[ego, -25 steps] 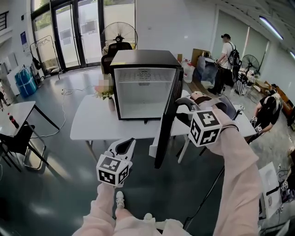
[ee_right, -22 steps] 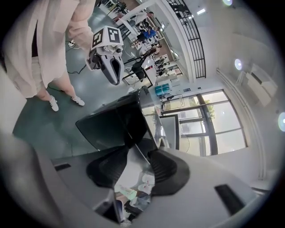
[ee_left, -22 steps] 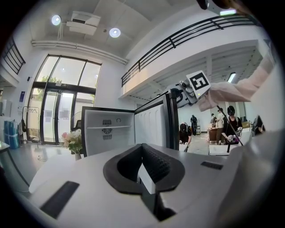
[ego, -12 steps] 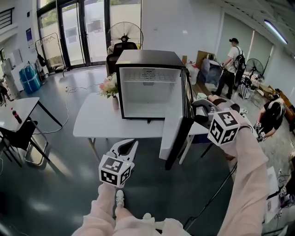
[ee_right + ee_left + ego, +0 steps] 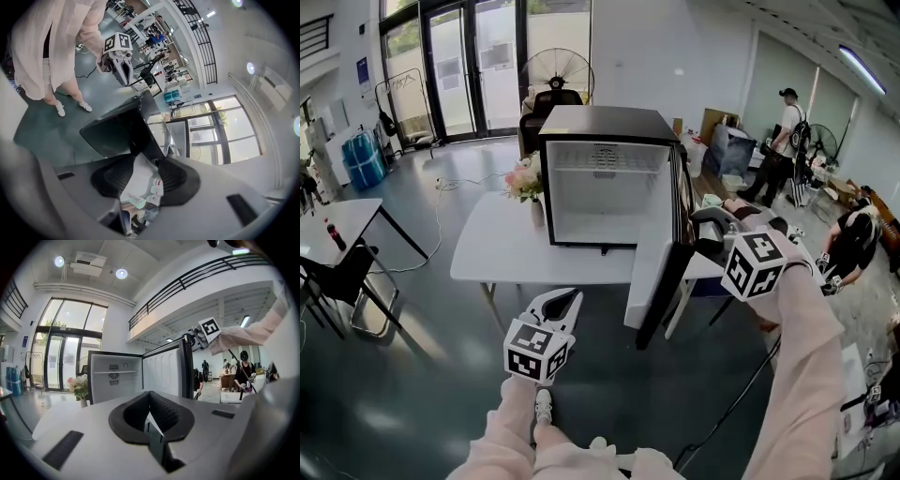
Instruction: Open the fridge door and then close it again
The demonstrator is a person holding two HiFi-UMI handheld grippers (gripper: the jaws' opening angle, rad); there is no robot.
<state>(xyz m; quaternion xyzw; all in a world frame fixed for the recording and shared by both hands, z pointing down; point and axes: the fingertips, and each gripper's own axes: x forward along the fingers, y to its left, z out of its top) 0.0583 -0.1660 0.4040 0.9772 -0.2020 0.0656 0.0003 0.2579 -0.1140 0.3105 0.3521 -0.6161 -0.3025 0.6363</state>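
Observation:
A black mini fridge with a white, empty inside stands on a white table. Its door hangs wide open to the right, edge toward me. My right gripper sits at the door's outer edge; in the right gripper view the black door runs between its jaws, which are shut on it. My left gripper hangs low in front of the table, shut and empty, pointing at the fridge. In the left gripper view its jaws show nothing between them.
A vase of flowers stands on the table left of the fridge. A fan and glass doors are behind. A dark chair and a second table are at the left. People stand and crouch at the right.
The door has swung further open to the right with my right gripper on its edge; over the last half second it has hardly moved. The left gripper has stayed put.

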